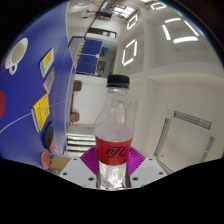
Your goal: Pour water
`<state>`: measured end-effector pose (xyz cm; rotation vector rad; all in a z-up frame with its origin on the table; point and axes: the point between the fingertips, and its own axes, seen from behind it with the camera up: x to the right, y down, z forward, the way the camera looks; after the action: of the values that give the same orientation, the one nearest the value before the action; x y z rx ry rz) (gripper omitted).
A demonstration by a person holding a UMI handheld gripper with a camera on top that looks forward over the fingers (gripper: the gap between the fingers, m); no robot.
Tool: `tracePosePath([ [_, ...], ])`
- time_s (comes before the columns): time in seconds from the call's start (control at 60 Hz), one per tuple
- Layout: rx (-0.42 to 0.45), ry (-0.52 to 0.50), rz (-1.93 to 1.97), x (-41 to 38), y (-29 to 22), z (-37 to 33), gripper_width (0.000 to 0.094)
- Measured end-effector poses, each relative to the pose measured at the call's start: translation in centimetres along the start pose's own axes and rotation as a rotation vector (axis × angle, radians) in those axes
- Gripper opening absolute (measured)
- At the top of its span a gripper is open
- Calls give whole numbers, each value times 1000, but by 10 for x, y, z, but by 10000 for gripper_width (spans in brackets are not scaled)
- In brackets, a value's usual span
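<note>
The tool (113, 170) is clamped on a clear plastic bottle with a black cap and a red label (115, 132), its two magenta pads (92, 160) pressing the lower body from either side. The bottle stands upright between the fingers, raised high in a tilted view of a room. Beyond it are a blue wall with posters (25, 95) and white ceiling light panels (178, 30).

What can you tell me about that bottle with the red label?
The bottle looks like clear plastic with a black cap and a red label around its middle. It appears upright relative to the gripper, standing between the two fingers, whose pink pads flank its lower part. Whether they press on it can't be seen. Its contents look clear.
</note>
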<state>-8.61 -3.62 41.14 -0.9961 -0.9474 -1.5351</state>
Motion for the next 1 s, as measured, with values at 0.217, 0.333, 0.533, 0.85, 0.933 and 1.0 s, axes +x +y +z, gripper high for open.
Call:
tracePosePath([
  [0.217,269,-114,-523,-104,-133,2,325],
  [0.333,371,-129,-672,-144,-179,-12,324],
  [0.533,372,-181,-701,-168,-187,-15,323],
  [0.85,203,-128,-121,-42,-158,14,323],
  [0.933,121,-150,258,-1,-135,25,323],
  [1.0,76,-194,596,13,-125,25,324],
])
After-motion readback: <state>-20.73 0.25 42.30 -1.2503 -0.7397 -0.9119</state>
